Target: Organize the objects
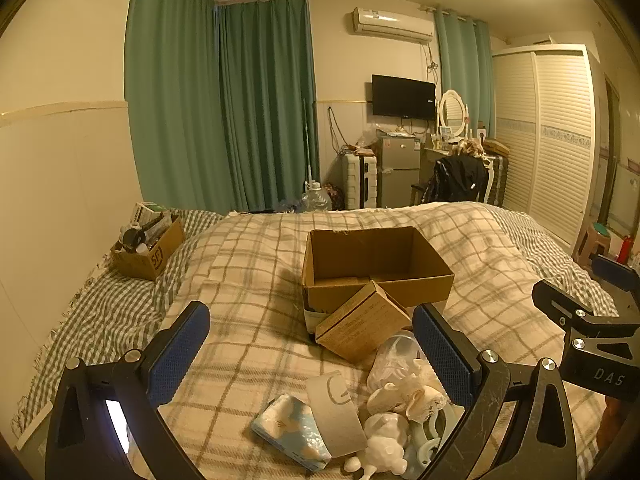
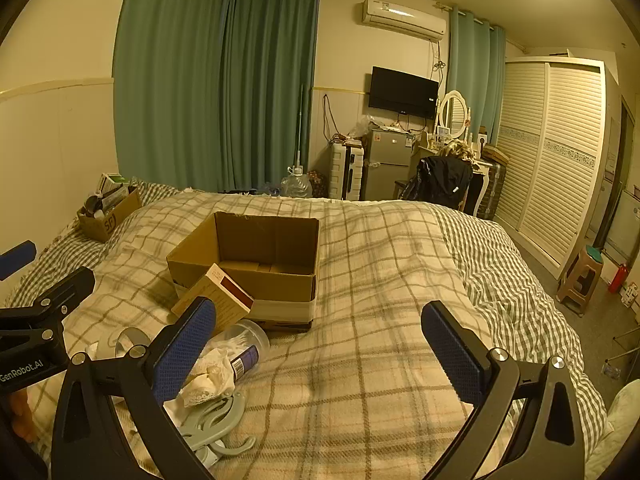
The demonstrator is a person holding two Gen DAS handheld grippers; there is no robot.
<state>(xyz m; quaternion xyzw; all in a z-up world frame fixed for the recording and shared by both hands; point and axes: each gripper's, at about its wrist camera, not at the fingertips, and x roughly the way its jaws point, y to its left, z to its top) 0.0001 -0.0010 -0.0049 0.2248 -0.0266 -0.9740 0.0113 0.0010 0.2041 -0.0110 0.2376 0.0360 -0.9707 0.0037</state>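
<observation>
Bed (image 2: 400, 280) under a plaid blanket (image 1: 248, 304), filling most of both views; wide bare stretch of blanket on the right half, running to the far edge and to the striped sheet (image 2: 500, 280) at the right side. Floor beyond that edge, with a stool (image 2: 580, 276) near the wardrobe (image 2: 560, 152). Wall close along the left edge.

Open box (image 1: 376, 268) near mid-bed, flaps up, inside mostly bare. Bare blanket all round it except at the near side. Second box (image 1: 148, 248), full of items, at the far left by the wall, well apart.

Small carton (image 1: 360, 324) leaning against the open box's near wall, tilted. Just nearer, a loose pile: clear jar (image 2: 244, 340), tissue pack (image 1: 292, 432), cardboard tube (image 1: 336, 416), lace cloth (image 2: 208, 376), grey hanger (image 2: 216, 420), white figurine (image 1: 384, 452). Items touching or overlapping; exact stacking hard to tell.

Left gripper (image 1: 312, 348) low over the pile, spread wide, nothing between the blue pads (image 1: 180, 352), pointing toward the open box; right pad just beside the jar and lace.

Right gripper (image 2: 320, 344) beside it to the right, level with it, also spread wide and holding nothing, over bare blanket; left pad overlapping the carton and pile edge in view, contact unclear.
</observation>
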